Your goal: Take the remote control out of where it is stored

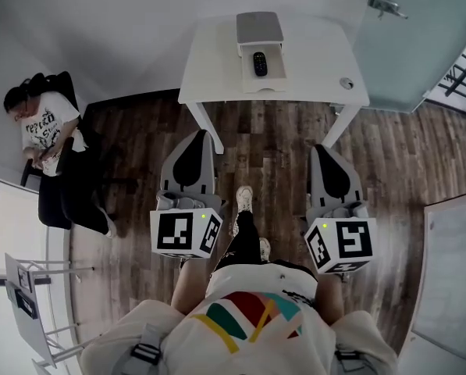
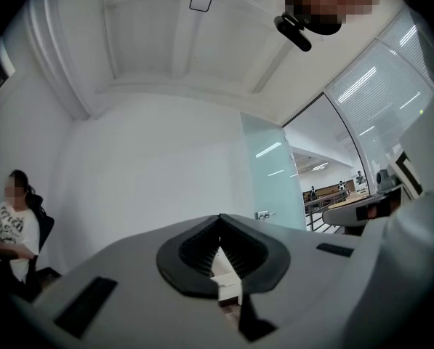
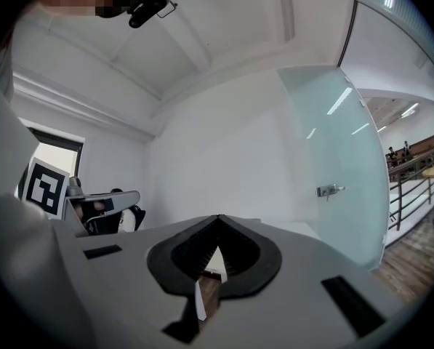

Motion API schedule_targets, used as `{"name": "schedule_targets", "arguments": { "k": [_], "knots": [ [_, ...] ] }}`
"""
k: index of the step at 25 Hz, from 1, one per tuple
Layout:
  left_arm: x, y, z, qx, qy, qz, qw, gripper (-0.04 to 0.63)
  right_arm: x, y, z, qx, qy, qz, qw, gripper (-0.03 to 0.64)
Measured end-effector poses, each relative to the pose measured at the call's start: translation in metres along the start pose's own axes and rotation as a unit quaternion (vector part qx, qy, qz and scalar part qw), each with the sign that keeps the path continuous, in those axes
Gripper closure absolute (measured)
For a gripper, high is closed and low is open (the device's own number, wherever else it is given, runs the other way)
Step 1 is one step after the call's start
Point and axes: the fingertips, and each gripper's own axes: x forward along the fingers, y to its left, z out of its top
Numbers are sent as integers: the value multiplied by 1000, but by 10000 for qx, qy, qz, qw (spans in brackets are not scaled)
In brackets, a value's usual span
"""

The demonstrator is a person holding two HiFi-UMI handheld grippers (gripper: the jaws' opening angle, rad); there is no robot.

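Note:
A black remote control (image 1: 260, 63) lies in the pulled-out tray of a small grey drawer box (image 1: 258, 28) at the back of a white table (image 1: 311, 69). My left gripper (image 1: 204, 134) and right gripper (image 1: 314, 148) hang side by side over the wooden floor, well short of the table's front edge, both pointing toward it. Each is shut with nothing between its jaws. In the left gripper view the left gripper (image 2: 219, 218) shows its dark jaws meeting at the tip, and the right gripper (image 3: 218, 218) looks the same in the right gripper view. Neither gripper view shows the remote.
A small round object (image 1: 346, 83) sits near the table's right front corner. A person (image 1: 47, 131) sits on a chair at the left wall. A frosted glass door (image 1: 408, 45) with a metal handle (image 1: 386, 6) stands at the right, and a white panel (image 1: 455, 272) lies lower right.

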Motion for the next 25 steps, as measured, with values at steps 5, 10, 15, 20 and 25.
{"name": "schedule_targets", "arguments": {
  "k": [5,10,15,20,25],
  "knots": [
    [36,4,-6,-18,-55,-129,9999,588,21,-8,-2,-104,71,-92,9999,617],
    [73,12,-14,-88,-55,-278,9996,588,53,-16,-4,-140,142,-152,9997,617],
    [116,34,-20,-147,-59,-290,9995,589,97,-26,-6,-191,252,-187,9993,617],
    [159,68,-19,-244,-133,-198,9994,589,151,-31,3,-258,253,-176,9992,617],
    [198,100,-26,-369,-180,-167,9990,588,206,-32,10,-382,239,-139,9989,617]
  ]
}}
